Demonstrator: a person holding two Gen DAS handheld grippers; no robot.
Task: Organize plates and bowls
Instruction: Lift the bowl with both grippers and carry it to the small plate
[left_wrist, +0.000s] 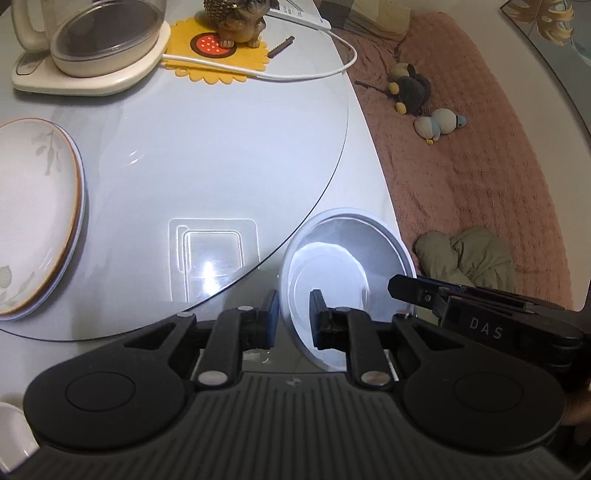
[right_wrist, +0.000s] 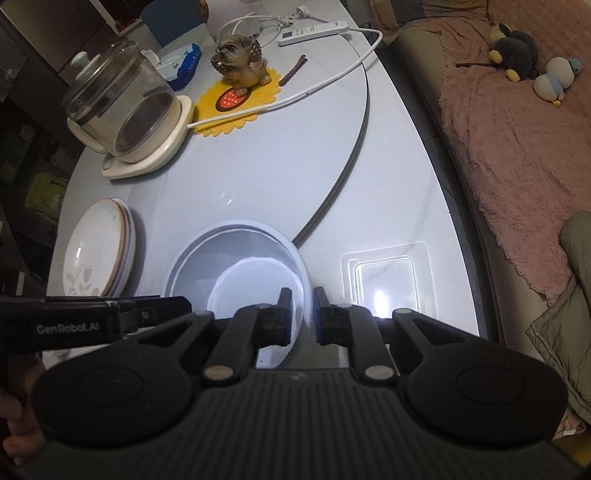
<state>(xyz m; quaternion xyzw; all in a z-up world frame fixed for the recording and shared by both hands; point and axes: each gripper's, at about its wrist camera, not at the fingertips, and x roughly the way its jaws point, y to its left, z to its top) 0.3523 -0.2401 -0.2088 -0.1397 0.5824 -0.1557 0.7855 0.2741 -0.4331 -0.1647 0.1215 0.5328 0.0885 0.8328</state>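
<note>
Bowl (left_wrist: 343, 273): glossy, rigid, probably ceramic, so slippery, breakable and moderately heavy. Left gripper (left_wrist: 293, 317) and right gripper (right_wrist: 302, 314) each pinch opposite rims, the sensible holds; stacked plates (left_wrist: 37, 218) sit far left.

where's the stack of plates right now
The stack of plates sits at the table's left edge, left of the white bowl and nearer than the glass kettle.

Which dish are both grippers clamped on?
The plain white bowl; each hand-held gripper pinches its rim. The leaf-patterned plates lie stacked, untouched.
</note>
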